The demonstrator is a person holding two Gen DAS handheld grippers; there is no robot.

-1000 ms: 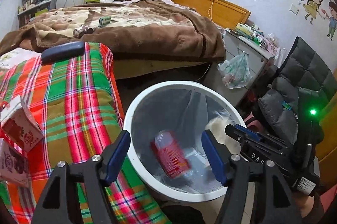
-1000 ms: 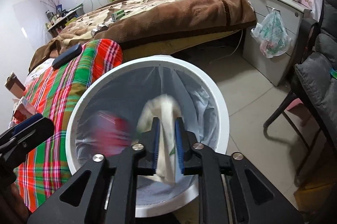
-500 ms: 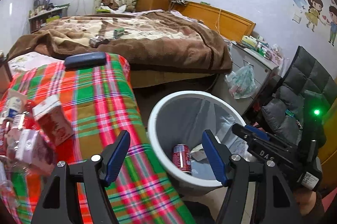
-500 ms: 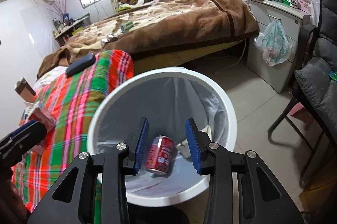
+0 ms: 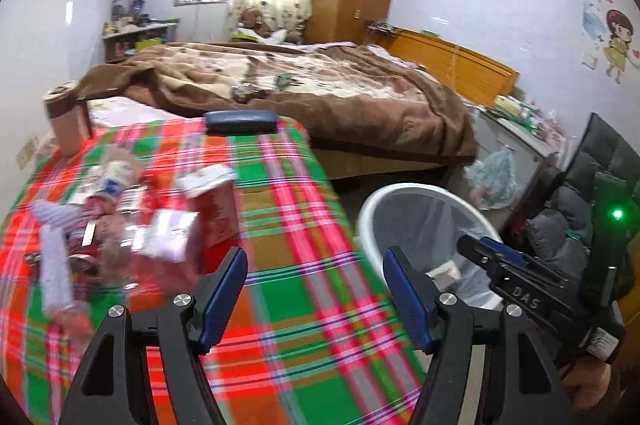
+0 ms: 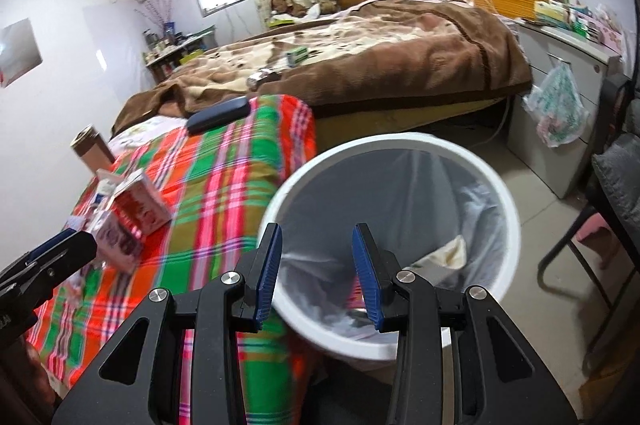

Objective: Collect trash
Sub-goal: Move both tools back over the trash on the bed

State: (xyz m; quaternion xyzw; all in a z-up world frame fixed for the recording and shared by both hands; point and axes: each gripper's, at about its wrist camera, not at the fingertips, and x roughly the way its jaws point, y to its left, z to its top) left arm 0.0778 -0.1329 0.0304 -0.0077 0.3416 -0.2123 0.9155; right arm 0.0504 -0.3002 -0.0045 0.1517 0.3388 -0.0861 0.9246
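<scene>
A white trash bin with a clear liner stands on the floor beside the plaid-covered table; it also shows in the left wrist view. Crumpled paper lies inside it. A blurred pile of trash, with red cartons and bottles, lies on the table's left part; the cartons also show in the right wrist view. My left gripper is open and empty above the table's edge. My right gripper is open and empty over the bin's near rim.
A dark blue case lies at the table's far end, a brown cup at its far left. A bed with a brown blanket stands behind. A grey cabinet with a hanging plastic bag and a dark chair stand right.
My left gripper swung left from over the bin to over the table, bringing the trash pile into view. My right gripper let go of the crumpled paper into the bin and opened wider.
</scene>
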